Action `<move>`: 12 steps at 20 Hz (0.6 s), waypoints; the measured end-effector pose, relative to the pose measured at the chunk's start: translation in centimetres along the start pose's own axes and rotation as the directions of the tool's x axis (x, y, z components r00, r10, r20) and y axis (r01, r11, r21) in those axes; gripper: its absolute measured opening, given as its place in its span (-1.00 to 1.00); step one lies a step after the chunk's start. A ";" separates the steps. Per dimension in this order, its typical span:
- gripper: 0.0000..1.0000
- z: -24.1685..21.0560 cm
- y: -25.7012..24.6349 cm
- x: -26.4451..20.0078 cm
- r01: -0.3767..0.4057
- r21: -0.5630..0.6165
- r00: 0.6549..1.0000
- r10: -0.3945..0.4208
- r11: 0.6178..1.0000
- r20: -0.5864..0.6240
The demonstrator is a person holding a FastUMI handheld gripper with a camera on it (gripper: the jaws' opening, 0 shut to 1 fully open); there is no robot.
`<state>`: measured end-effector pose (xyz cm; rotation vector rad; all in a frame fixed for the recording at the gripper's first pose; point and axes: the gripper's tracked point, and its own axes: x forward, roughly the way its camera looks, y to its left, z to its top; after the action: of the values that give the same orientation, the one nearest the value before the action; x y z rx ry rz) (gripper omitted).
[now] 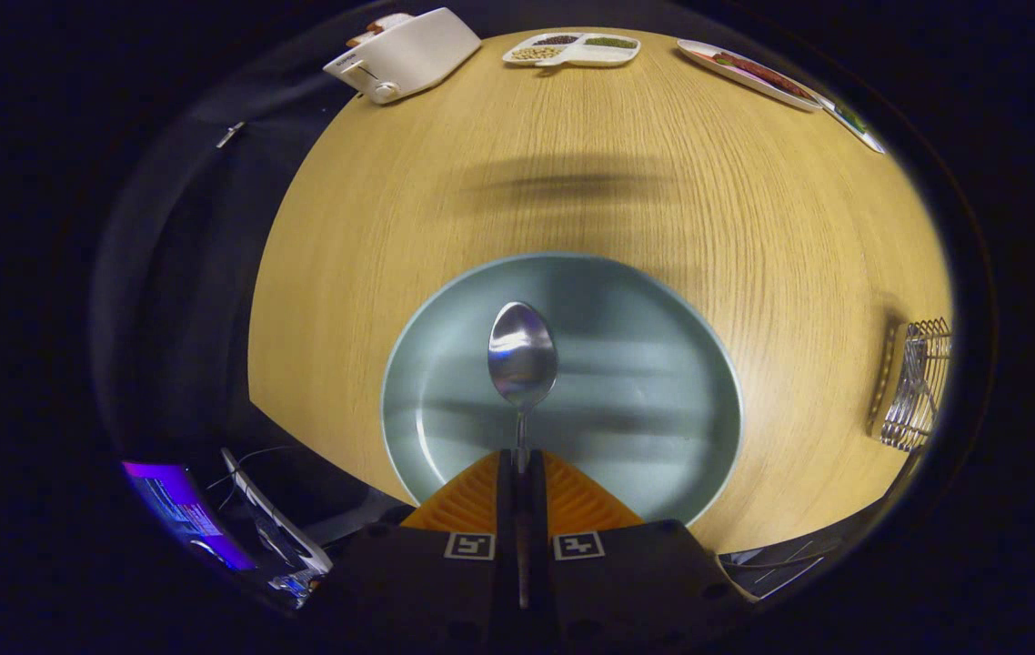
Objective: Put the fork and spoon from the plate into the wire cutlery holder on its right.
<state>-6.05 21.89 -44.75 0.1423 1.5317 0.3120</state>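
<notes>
Between your fingers [522,464] sits the handle of the spoon [522,353]: both fingers press together on it, so you have it gripped, with the bowl pointing away from you toward 12 o'clock. Directly beneath the spoon lies the pale green plate [645,400], just ahead of the fingers on the wooden worktop [572,136]. Whether the spoon's bowl touches the plate or hangs a little above it, you cannot tell from this angle.

Off at 3 o'clock from the plate, well apart from it near the worktop's edge, stands the wire cutlery holder [922,382]. Something metal with tines, probably the fork [910,391], already sits inside it, though the picture is warped there.

Far beyond the plate, at 11 o'clock, rests a white toaster [404,55]. At 12 o'clock lies a divided white tray [572,50] holding small foods, and at 1 o'clock a long white dish [749,73].
</notes>
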 end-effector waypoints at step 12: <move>-0.83 2.6 -3.8 -15.5 -0.088 -0.036 0.995 0.090 0.995 0.051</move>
<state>-3.16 14.08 -30.92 0.1906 1.4701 0.4021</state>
